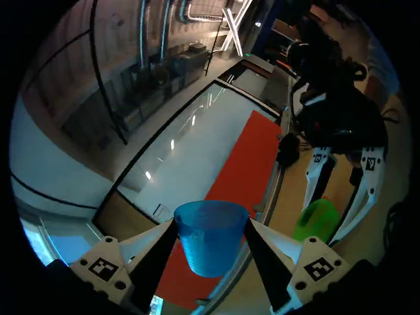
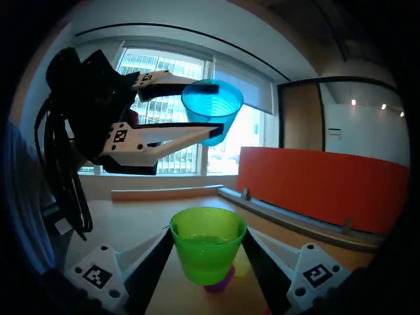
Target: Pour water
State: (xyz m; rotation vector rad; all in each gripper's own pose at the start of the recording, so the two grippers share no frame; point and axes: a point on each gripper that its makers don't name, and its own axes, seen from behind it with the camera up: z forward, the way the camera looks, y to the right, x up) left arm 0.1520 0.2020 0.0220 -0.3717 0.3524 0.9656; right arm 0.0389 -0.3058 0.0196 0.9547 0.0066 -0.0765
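- Left hand-held gripper (image 1: 210,224): both fingers are clamped on the blue cup (image 1: 211,239), pressing its sides below the rim. In the right gripper view it's raised and tipped over, mouth facing the camera.
- Right hand-held gripper (image 2: 208,235): both fingers are clamped on the green cup (image 2: 208,247), which is upright and low over the table (image 2: 131,220). It looks like there's water inside, but that's my read.
- The blue cup is higher than the green one and farther off, not plainly over its mouth.
- Risk 1: with that offset, any water leaving the blue cup misses the green rim and hits the table.
- Risk 2: both cups look like thin plastic. Too much squeeze on the tilted blue cup could buckle it or let it slip.
- Can't tell whether the blue cup has water in it.
- The green cup's base is partly hidden by a small purple thing (image 2: 220,284) and a yellow thing (image 2: 241,268). Can't identify either, or tell whether the cup rests on anything.
- An orange partition (image 2: 325,189) runs along the table's far side.
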